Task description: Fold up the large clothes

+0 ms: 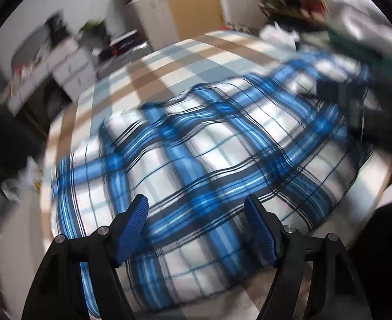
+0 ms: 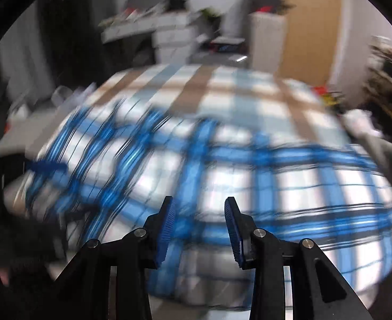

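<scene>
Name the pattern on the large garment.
Blue, white and black plaid garment, clearest in the left wrist view.

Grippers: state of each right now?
Left gripper: open, nothing between the jaws, above the plaid shirt.
Right gripper: open, holding nothing.

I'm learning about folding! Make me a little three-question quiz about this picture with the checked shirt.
1. True or false: the blue, white and black plaid garment lies spread on a bed covered with a beige, pale blue and white checked sheet.
2. Which gripper's blue ribbed pads stand wider apart: A) left gripper B) right gripper?
3. Fill in: neither gripper is holding any ____ between its pads.

Key: 1 true. 2 A. 3 cloth.
</scene>
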The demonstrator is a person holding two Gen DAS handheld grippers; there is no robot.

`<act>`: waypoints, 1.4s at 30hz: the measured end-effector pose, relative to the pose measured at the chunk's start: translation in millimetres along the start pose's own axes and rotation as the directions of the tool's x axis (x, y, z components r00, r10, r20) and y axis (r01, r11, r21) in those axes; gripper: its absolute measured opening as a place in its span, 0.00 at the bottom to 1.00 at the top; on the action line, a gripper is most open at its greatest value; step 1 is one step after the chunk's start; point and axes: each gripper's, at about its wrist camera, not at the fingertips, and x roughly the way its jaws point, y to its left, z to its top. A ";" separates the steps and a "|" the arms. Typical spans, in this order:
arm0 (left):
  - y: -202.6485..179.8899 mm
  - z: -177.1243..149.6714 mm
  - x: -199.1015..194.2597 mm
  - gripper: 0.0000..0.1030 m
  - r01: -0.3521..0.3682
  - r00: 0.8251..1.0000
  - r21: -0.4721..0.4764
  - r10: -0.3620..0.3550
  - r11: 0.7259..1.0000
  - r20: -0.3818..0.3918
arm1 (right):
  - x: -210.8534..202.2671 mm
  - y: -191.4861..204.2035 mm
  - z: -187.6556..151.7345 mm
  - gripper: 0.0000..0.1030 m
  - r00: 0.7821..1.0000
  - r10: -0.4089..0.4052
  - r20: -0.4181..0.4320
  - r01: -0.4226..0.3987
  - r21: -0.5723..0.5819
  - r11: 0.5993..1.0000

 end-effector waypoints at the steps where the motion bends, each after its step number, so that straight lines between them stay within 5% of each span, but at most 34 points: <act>1: -7.4 1.8 7.8 0.69 -0.020 1.000 0.035 0.020 0.999 -0.019 | -2.1 -8.6 3.5 0.38 0.999 -0.046 0.024 0.045 0.009 0.999; 3: -7.6 4.9 28.2 0.70 -0.017 0.995 0.024 0.020 1.000 -0.101 | 4.6 -26.8 3.6 0.49 0.992 -0.130 0.001 0.130 0.006 0.992; 4: 0.3 6.1 32.2 0.70 0.007 0.992 -0.042 -0.012 0.999 -0.124 | 19.4 -40.6 1.4 0.49 0.985 -0.151 -0.082 0.155 0.034 0.987; 6: 21.1 8.1 41.1 0.70 0.077 0.978 -0.182 -0.110 0.980 -0.179 | 44.5 -64.5 -8.1 0.46 0.967 -0.100 -0.234 0.132 0.127 0.983; 8: 37.7 8.1 46.9 0.70 0.130 0.961 -0.281 -0.190 0.951 -0.199 | 59.9 -74.1 -7.4 0.43 0.955 -0.076 -0.288 0.125 0.153 0.980; 11: 47.8 8.0 39.2 0.70 0.154 0.959 -0.342 -0.223 0.927 -0.173 | 52.7 -62.5 0.7 0.41 0.955 -0.136 -0.265 0.165 0.091 0.982; 14: 62.6 6.5 30.0 0.70 0.195 0.965 -0.402 -0.248 0.895 -0.084 | 15.8 -64.5 10.8 0.36 0.977 -0.164 -0.137 0.179 0.103 0.979; 18: 76.1 15.3 35.3 0.70 0.249 0.949 -0.474 -0.310 0.845 -0.053 | 7.2 -67.7 5.5 0.36 0.959 -0.165 -0.231 0.155 -0.062 0.986; 20: 68.4 23.5 36.5 0.70 0.264 0.942 -0.484 -0.331 0.834 -0.056 | -4.4 -86.6 -8.0 0.36 0.955 -0.113 -0.273 0.104 -0.047 0.993; 23: 47.7 37.7 25.6 0.70 0.271 0.950 -0.388 -0.311 0.881 -0.043 | -16.7 -101.3 -17.0 0.35 0.955 0.014 -0.295 -0.008 0.022 1.000; 25: 33.4 41.9 25.2 0.70 0.275 0.950 -0.337 -0.309 0.900 -0.050 | -6.3 -99.2 -28.4 0.35 0.937 -0.026 -0.347 0.020 -0.020 1.000; 29: -0.8 52.1 40.3 0.70 0.346 0.919 -0.275 -0.383 0.897 -0.092 | 8.6 -100.3 -39.1 0.34 0.925 -0.061 -0.374 0.051 -0.037 0.998; 30: -12.4 54.3 40.0 0.70 0.344 0.922 -0.238 -0.374 0.908 -0.097 | 10.6 -103.7 -36.6 0.34 0.915 -0.071 -0.398 0.063 -0.033 0.997; 35: -36.0 61.9 55.2 0.70 0.266 0.949 -0.142 -0.285 0.953 -0.135 | -11.6 -132.4 -17.3 0.37 0.946 -0.124 -0.300 0.131 0.002 0.991; 38: -37.6 61.8 62.5 0.71 0.247 0.952 -0.124 -0.264 0.961 -0.153 | 12.4 -147.4 -35.1 0.35 0.903 -0.140 -0.405 0.157 0.008 0.988; 39: -36.4 62.5 63.8 0.71 0.246 0.953 -0.126 -0.263 0.961 -0.153 | 14.3 -151.4 -42.7 0.36 0.917 -0.125 -0.379 0.144 0.022 0.989; 42: -33.9 63.3 63.9 0.71 0.249 0.950 -0.128 -0.268 0.960 -0.157 | 20.8 -153.4 -38.9 0.33 0.911 -0.124 -0.394 0.140 0.011 0.990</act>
